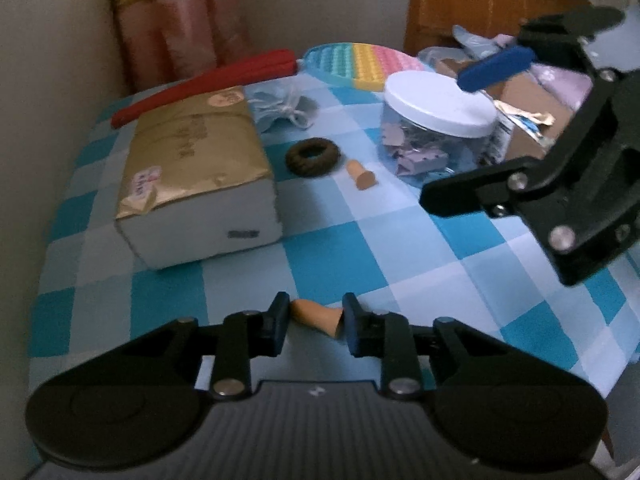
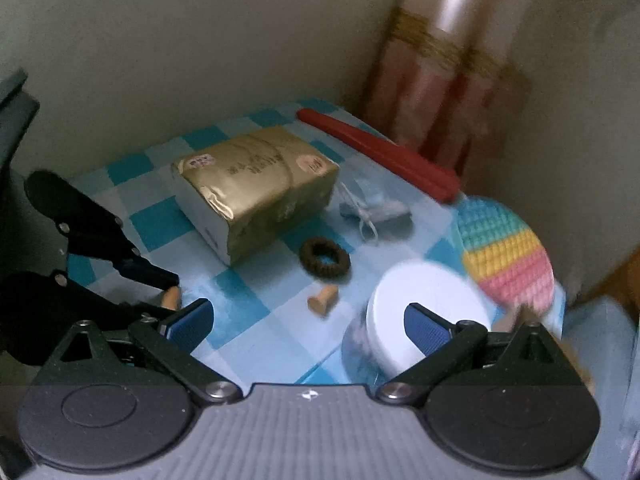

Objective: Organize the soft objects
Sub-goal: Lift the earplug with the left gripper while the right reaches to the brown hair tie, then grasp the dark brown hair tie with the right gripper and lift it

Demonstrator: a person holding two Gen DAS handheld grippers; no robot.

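An orange foam earplug [image 1: 318, 316] is pinched between the pads of my left gripper [image 1: 316, 320], low over the blue checked tablecloth [image 1: 360, 248]. The right wrist view shows the same earplug [image 2: 171, 298] in the left gripper [image 2: 170, 296] at the left edge. A second earplug [image 1: 360, 175] [image 2: 323, 299] lies on the cloth beside a brown hair tie [image 1: 313, 157] [image 2: 325, 258]. A pale blue face mask [image 1: 286, 108] [image 2: 376, 208] lies further back. My right gripper [image 2: 308, 324] [image 1: 476, 132] stands open, holding nothing, over the jar's near side.
A gold tissue pack [image 1: 196, 152] [image 2: 256, 188] sits at the left, a red stick [image 1: 208, 84] behind it. A white-lidded jar [image 1: 436, 100] [image 2: 420, 304], a rainbow pop mat [image 1: 360, 64] [image 2: 504, 256] and a cardboard box [image 1: 528, 100] crowd the right. Walls and a curtain close off the back.
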